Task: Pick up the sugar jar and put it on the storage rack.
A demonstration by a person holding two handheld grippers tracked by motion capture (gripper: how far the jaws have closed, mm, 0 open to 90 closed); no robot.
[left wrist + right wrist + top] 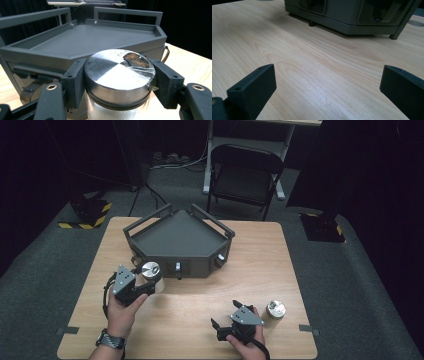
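A glass jar with a round metal lid hangs just in front of the grey angular tray, a little above the table. My left gripper is shut on it, one black pad pressed to each side just under the lid. The lid has a torn brown patch at its far edge. A second jar with a metal lid stands on the table near the front right. Just left of it my right gripper rests low over the wood, open with nothing between its fingers.
The grey tray's flat top has raised rails at the back and sides, and its base stands on small feet. The wooden table ends close behind my hands. A folding chair stands beyond the far edge.
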